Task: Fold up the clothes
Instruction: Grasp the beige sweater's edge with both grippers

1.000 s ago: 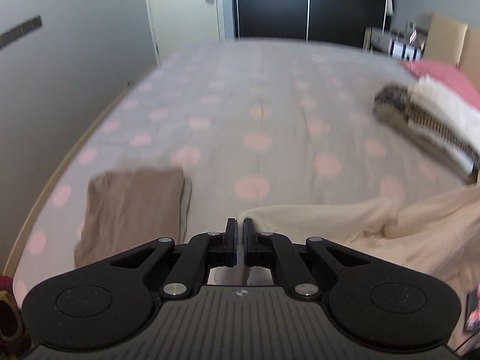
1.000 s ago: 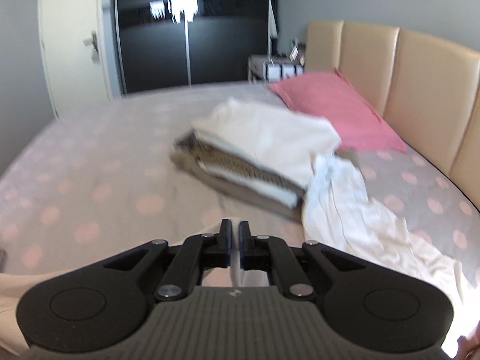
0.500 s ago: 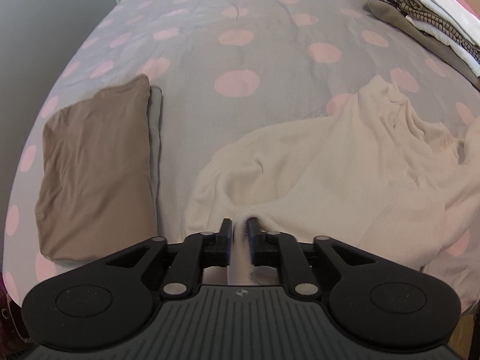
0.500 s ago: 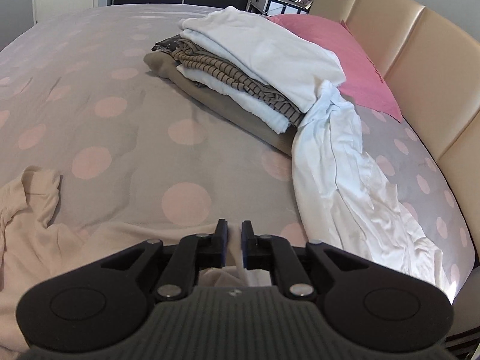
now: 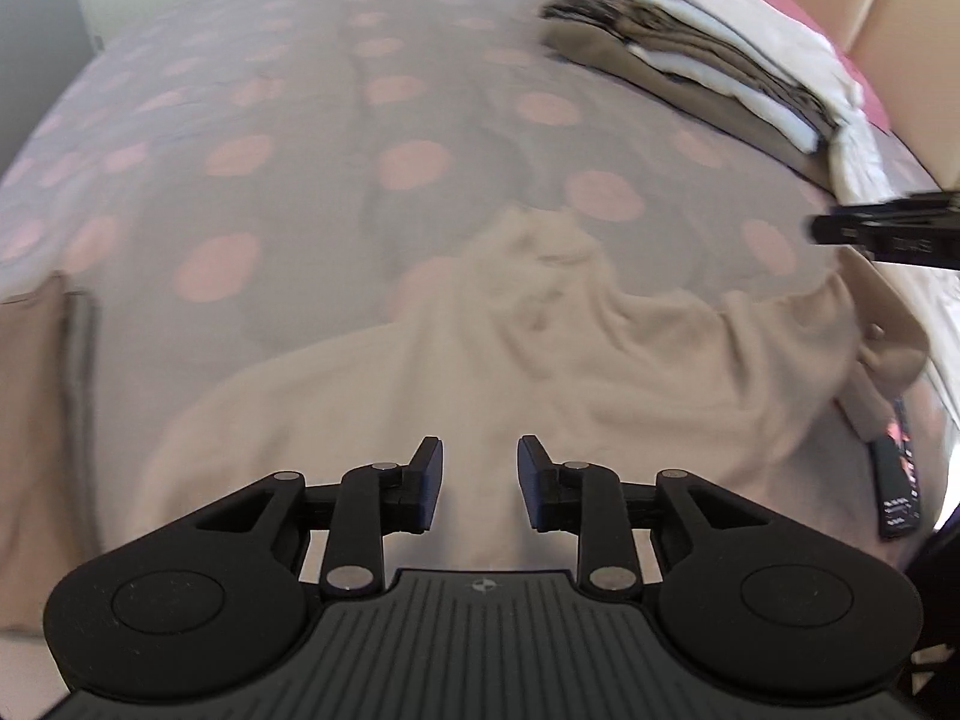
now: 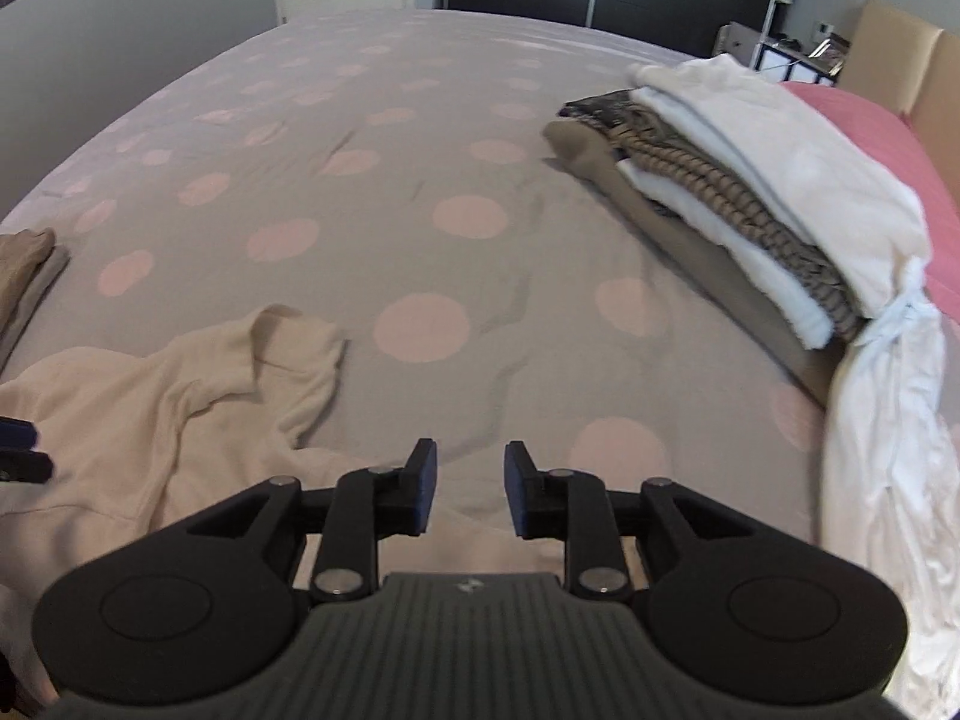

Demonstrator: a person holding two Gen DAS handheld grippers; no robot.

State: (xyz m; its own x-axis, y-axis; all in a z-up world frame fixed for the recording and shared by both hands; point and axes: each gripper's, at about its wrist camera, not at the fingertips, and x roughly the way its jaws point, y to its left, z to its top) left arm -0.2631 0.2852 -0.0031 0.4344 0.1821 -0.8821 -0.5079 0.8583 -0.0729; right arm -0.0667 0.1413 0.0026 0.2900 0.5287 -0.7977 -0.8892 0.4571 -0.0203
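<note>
A cream long-sleeved top (image 5: pixel 540 348) lies spread and rumpled on the near part of the bed, collar (image 6: pixel 288 336) toward the far side. My left gripper (image 5: pixel 480 480) hovers open over its near hem, nothing between the fingers. My right gripper (image 6: pixel 470 483) is also open above the top's near right edge (image 6: pixel 480 540). The right gripper's tip (image 5: pixel 888 228) shows at the right edge of the left wrist view. A folded brown garment (image 5: pixel 30 420) lies at the left.
A stack of folded clothes (image 6: pixel 738 180) sits at the right on the grey bedspread with pink dots (image 6: pixel 420 180). A loose white garment (image 6: pixel 888 420) hangs from the stack. A pink pillow (image 6: pixel 870 132) and beige headboard (image 5: pixel 900 0) lie beyond. A dark label strip (image 5: pixel 897 480) lies at the bed's right edge.
Both grippers were shut on the cream top's edge, lowered it onto the bed, and have now opened and let it go. The top now lies spread out.
</note>
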